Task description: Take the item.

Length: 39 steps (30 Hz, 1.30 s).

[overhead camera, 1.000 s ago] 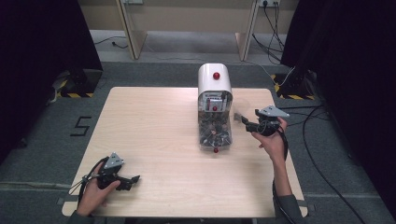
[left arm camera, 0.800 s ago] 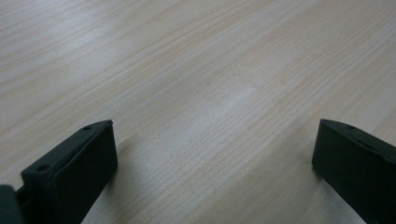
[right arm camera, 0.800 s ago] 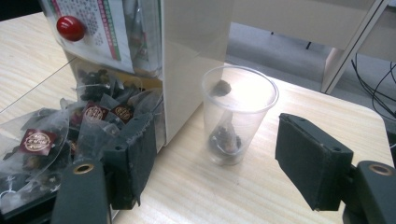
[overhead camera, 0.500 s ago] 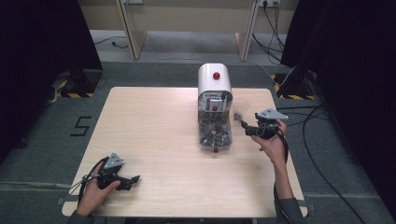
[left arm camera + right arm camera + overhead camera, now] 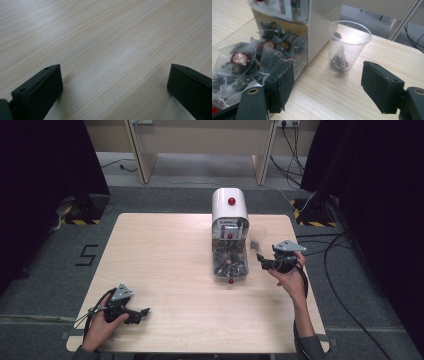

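A fixed overhead camera looks forward and down on the table [image 5: 165,265]; each gripper-mounted camera skims its wood at close range, the right one sharing the tea-bag dispenser [image 5: 230,237] [image 5: 287,37].

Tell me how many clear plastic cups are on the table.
1: the clear plastic cup stands upright beside the white dispenser, ahead of the open right gripper, with a tea bag inside.
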Available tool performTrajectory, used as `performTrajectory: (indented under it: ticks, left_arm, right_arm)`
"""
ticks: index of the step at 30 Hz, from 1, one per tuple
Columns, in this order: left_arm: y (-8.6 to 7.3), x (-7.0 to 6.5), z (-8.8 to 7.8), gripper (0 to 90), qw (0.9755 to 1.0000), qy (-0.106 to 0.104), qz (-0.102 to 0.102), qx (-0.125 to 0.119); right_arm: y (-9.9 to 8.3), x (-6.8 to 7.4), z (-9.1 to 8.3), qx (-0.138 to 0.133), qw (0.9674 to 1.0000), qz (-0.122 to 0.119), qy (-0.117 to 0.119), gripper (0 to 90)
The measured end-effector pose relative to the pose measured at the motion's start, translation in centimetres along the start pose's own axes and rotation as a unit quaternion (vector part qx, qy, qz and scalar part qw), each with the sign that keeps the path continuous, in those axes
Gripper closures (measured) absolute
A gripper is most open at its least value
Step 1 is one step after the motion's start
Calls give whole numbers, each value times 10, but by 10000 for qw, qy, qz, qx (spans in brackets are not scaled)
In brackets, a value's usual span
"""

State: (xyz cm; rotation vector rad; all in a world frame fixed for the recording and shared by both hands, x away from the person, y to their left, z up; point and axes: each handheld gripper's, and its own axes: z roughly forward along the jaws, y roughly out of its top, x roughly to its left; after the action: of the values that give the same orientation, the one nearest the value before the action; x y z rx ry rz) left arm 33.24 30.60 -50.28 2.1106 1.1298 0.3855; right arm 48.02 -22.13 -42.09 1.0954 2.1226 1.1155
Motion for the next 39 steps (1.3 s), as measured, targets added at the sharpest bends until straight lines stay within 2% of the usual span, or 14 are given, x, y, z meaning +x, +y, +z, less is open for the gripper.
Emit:
performTrajectory:
  ticks: [17, 39]
  left_arm:
    - [0, 0, 0, 0, 10000, 1, 0, 0]
    - [0, 0, 0, 0, 10000, 0, 0, 0]
  right_arm:
    - [-17, 4, -18, 145, 9999, -54, -60, 261]
    - [-40, 19, -25, 382, 9992, -110, 65, 248]
